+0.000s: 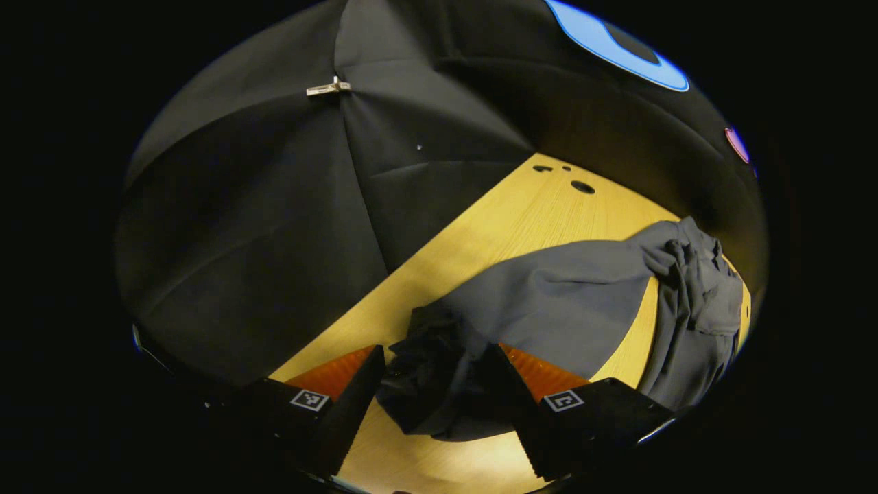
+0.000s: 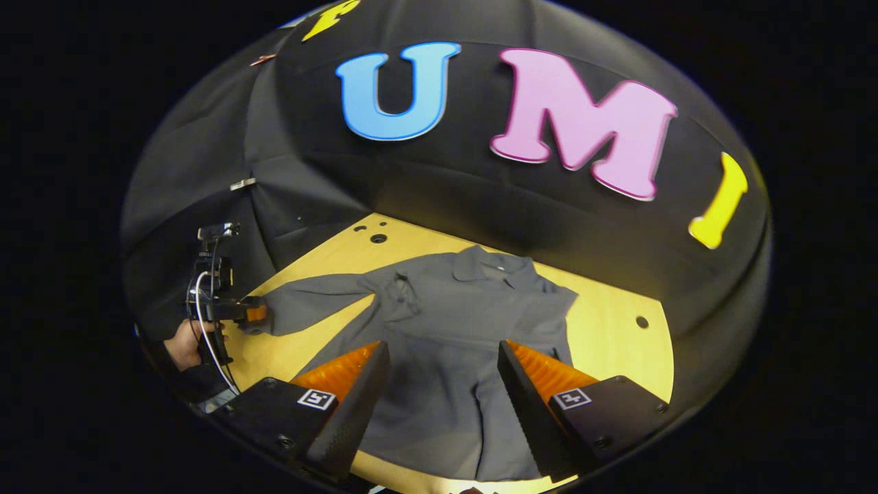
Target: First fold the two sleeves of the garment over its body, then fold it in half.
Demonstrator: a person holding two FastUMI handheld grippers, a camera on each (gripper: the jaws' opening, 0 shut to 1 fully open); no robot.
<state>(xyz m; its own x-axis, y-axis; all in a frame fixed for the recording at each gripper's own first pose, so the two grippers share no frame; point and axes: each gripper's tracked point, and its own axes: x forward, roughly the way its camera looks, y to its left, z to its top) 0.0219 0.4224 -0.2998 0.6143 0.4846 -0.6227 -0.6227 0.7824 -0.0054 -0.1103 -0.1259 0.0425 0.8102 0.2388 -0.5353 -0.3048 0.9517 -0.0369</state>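
Note:
A grey long-sleeved shirt (image 2: pixel 439 322) lies flat on the yellow wooden table (image 2: pixel 610 329), collar toward the back wall. One sleeve (image 2: pixel 309 302) stretches out to the left. At its end, my left gripper (image 2: pixel 250 314) is held by a hand (image 2: pixel 182 343). In the left gripper view, the bunched dark cuff (image 1: pixel 432 391) sits between the spread fingers of my left gripper (image 1: pixel 433 350), which is open. The rest of the shirt (image 1: pixel 562 302) runs off to the right. My right gripper (image 2: pixel 442 350) hovers open over the shirt's lower body. The other sleeve seems to lie on the body's right side.
The booth's black cloth wall rings the table closely at the back and sides. A metal clip (image 1: pixel 328 88) pins the cloth. Small round holes (image 2: pixel 378 238) mark the tabletop at the far left corner, and another hole (image 2: pixel 641 321) is at the right. Bare wood (image 1: pixel 521 219) flanks the shirt.

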